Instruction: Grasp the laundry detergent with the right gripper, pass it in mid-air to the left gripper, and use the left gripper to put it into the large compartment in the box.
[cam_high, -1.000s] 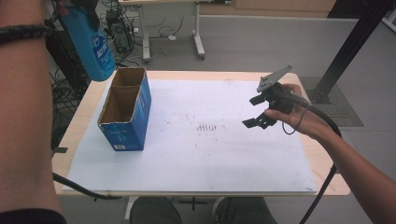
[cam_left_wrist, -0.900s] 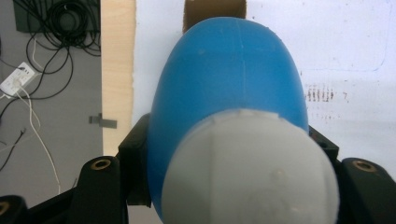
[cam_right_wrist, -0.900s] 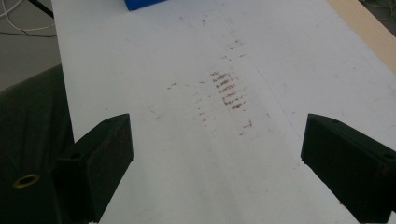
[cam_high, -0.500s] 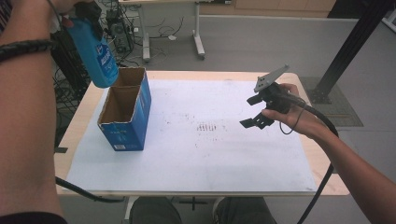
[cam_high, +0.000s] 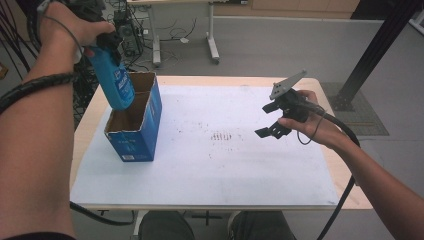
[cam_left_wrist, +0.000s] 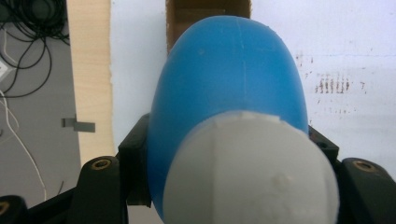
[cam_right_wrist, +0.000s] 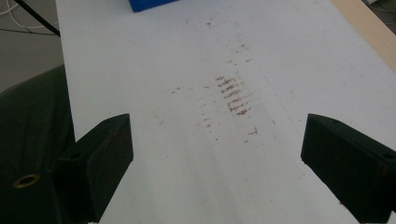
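Blue bottle (cam_high: 114, 80) with a white cap (cam_left_wrist: 250, 172) hangs at the upper left of the high view, clamped between the jaws of the left gripper (cam_left_wrist: 229, 154), its lower end dipping into the open blue cardboard box (cam_high: 135, 125). At centre right, the right gripper (cam_high: 272, 120) hovers above the white surface (cam_high: 225, 165) with its jaws spread wide apart on nothing. Brown scuff marks (cam_right_wrist: 233, 98) stain the surface's middle.
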